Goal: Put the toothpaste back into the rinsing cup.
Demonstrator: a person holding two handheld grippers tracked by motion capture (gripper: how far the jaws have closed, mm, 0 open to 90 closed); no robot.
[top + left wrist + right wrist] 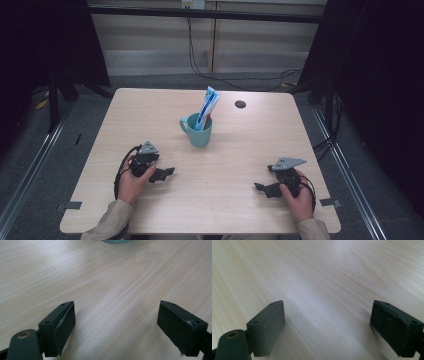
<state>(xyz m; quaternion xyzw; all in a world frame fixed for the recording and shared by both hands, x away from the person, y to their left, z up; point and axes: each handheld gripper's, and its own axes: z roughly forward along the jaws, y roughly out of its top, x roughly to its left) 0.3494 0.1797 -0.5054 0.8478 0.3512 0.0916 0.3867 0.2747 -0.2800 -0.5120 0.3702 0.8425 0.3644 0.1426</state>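
A teal mug [198,131] holding a blue-and-white toothpaste tube [207,108] stands upright mid-worktop [240,200]. It sits ahead of the left tool [167,173], well apart from the right tool [260,187]. Both tools rest low near the front edge, jaws wide apart, gripping nothing, pointing inward.

Tube [207,107] in mug [198,131] (mid-table); left claw [166,173], right claw [261,188] nearer person
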